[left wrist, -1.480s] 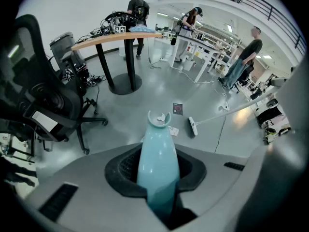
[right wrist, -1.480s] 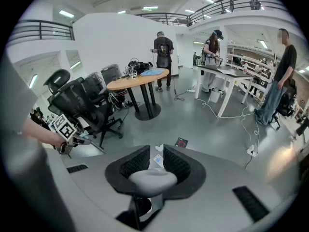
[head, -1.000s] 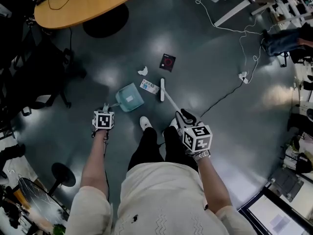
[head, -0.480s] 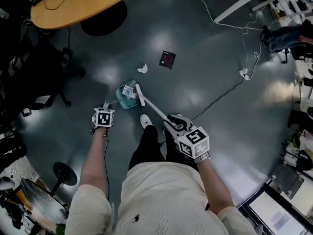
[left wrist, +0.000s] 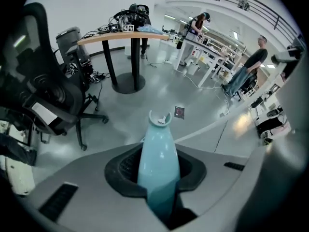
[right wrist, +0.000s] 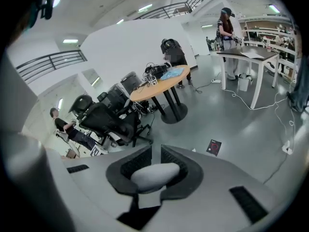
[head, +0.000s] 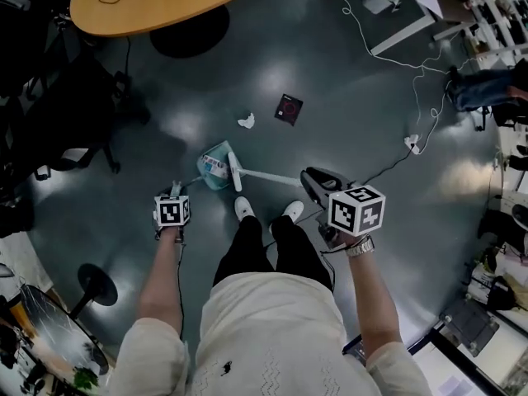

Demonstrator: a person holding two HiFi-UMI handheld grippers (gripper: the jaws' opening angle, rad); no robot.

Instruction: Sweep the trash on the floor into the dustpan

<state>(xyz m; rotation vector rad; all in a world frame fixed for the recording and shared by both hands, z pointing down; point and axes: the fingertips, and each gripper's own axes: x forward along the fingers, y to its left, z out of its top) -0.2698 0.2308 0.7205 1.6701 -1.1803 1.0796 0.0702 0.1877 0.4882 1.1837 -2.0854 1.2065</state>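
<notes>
left gripper (left wrist: 158,173) jaws clamp the dustpan (head: 213,165) handle to steady its mouth; right gripper (right wrist: 149,175) jaws grip the broom (head: 247,174), its head at the dustpan's mouth (crumpled paper (head: 246,121) lies beyond it).

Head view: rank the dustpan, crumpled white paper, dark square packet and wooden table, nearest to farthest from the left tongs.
1. dustpan, just ahead of the left tongs
2. crumpled white paper, beyond the dustpan
3. dark square packet, right of the paper
4. wooden table, far top
</notes>
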